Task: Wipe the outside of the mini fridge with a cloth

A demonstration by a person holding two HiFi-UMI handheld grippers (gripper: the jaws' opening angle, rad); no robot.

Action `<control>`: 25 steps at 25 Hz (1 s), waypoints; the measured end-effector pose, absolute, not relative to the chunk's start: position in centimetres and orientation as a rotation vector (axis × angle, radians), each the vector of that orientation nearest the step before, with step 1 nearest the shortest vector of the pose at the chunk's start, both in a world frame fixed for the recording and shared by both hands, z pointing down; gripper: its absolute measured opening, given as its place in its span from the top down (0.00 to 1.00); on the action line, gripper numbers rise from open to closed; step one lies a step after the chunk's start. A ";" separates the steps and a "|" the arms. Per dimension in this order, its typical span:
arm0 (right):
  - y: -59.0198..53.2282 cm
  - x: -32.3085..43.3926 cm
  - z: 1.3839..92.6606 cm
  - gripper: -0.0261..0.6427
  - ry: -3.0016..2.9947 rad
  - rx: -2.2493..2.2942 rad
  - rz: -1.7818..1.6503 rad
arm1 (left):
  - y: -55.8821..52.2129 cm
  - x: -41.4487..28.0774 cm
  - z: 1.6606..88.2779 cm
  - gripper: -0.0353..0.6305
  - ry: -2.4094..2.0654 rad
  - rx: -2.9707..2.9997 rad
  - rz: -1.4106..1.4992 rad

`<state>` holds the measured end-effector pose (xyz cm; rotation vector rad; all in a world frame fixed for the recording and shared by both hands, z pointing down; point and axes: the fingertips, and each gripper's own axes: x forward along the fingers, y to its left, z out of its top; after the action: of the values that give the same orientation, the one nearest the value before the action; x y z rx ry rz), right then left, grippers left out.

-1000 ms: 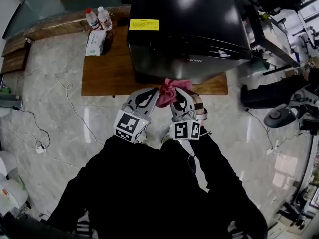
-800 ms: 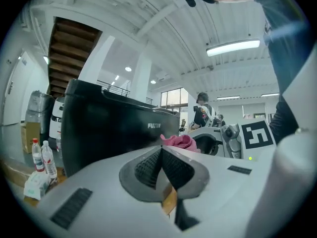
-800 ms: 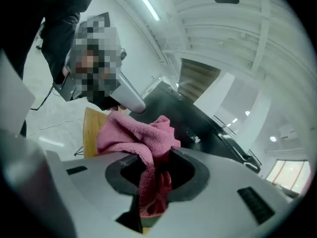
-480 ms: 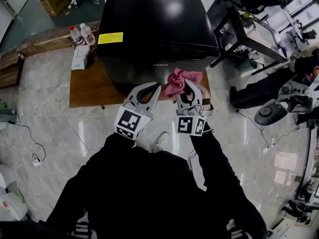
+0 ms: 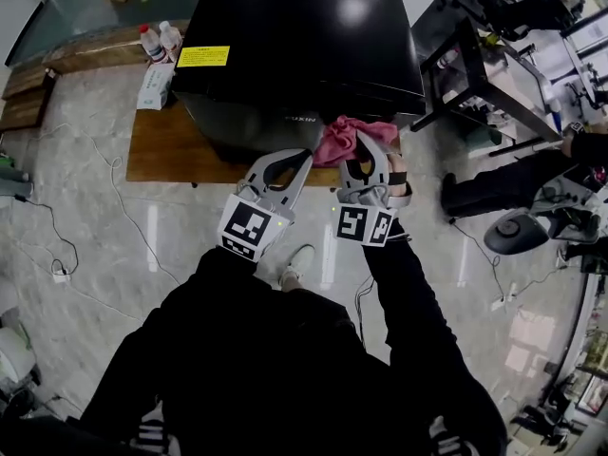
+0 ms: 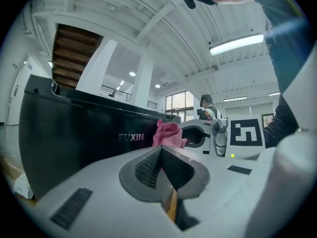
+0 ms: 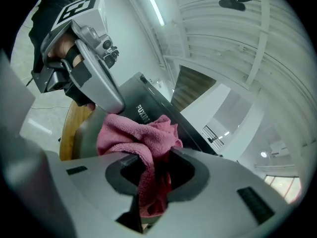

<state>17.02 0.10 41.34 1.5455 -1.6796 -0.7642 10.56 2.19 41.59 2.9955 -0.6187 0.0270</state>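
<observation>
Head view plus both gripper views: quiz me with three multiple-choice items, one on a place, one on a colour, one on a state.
1. The mini fridge stands on:
A. the bare floor
B. a metal shelf
C. a wooden table

2. The cloth is:
A. blue
B. pink
C. white

3. The left gripper is:
A. shut on the cloth
B. shut with nothing in it
C. wide open

Answers:
1 C: the brown wooden table shows under and beside the fridge.
2 B: the cloth is pink in every view.
3 B: its jaws meet with nothing between them. The right gripper is the one clamping the cloth.
</observation>
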 end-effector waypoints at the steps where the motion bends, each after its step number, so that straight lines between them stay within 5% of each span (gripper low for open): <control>1: 0.1 17.0 41.7 0.81 -1.689 1.541 -0.769 | 2.2 10.6 41.9 0.94 -0.625 2.995 0.035; 25: -0.5 17.4 63.3 0.81 -1.804 1.217 -0.557 | 0.2 12.7 59.9 0.94 -0.704 2.802 0.253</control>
<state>17.40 -0.46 63.29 1.2171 -1.8044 -0.5571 12.71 0.17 59.85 2.8021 -0.7036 0.2529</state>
